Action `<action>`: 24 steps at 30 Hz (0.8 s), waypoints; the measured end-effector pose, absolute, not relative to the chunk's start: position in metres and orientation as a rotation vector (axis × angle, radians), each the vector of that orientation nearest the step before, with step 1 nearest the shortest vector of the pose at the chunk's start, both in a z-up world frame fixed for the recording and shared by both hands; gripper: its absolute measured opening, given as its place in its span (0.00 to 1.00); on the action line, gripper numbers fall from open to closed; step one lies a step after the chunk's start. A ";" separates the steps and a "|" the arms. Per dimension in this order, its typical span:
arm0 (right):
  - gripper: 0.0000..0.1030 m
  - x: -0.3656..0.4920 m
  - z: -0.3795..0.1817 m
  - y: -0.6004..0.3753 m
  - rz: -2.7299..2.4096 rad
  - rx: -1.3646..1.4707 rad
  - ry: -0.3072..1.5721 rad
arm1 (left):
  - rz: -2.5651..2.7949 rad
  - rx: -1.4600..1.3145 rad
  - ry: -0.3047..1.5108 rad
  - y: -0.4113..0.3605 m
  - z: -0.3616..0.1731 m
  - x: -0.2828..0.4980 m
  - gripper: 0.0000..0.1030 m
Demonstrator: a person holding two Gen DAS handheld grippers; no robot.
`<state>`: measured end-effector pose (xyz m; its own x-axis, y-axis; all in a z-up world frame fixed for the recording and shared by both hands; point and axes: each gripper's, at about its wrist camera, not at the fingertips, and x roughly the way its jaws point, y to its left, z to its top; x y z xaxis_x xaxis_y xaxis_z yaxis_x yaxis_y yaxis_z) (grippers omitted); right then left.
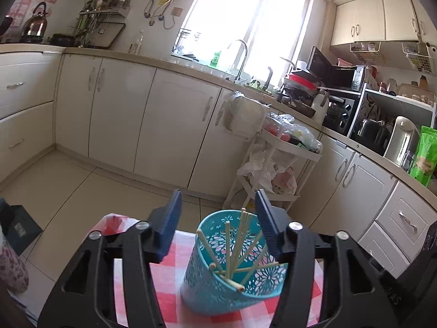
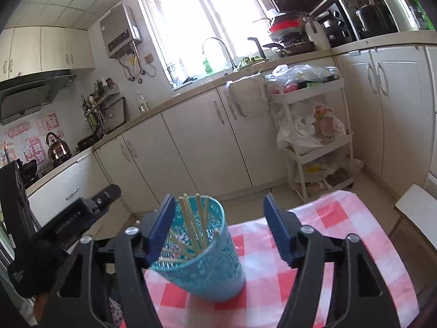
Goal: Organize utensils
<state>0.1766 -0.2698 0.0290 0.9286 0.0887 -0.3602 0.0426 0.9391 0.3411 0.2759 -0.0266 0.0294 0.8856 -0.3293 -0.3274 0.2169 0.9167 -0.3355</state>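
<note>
A tall turquoise plastic cup with cut-out flower patterns (image 1: 218, 281) stands upright on a bench covered by a red-and-white checked cloth (image 1: 164, 273). Inside the cup lean several pale wooden chopsticks (image 1: 235, 248), crossing one another, their tips rising above the rim toward twelve o'clock; one lies slanted with its end resting over the near rim.

In the left wrist view, the left tool (image 1: 218, 205) has its blue-padded fingers spread wide, the cup seen between them and nearer the right finger; whether that pad touches the rim cannot be told. Nothing is pinched.

In the right wrist view, the right tool (image 2: 218, 210) is also spread wide. The cup (image 2: 202, 259) sits at about ten o'clock of the gap, just beside the left finger, which overlaps its rim. The chopsticks (image 2: 194, 224) fan upward inside. Nothing is held.

Behind, at two o'clock, a white tiered trolley (image 2: 308, 95) carries plastic bags.
</note>
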 end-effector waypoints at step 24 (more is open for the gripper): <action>0.93 -0.061 0.053 -0.211 0.034 0.188 0.739 | -0.083 -0.088 0.701 0.014 0.040 -0.016 0.93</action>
<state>-0.0613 -0.2112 0.0532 0.7391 0.0969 -0.6666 0.0353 0.9827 0.1820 -0.0158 0.0139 0.0401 0.7609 -0.1060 -0.6402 0.0467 0.9929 -0.1090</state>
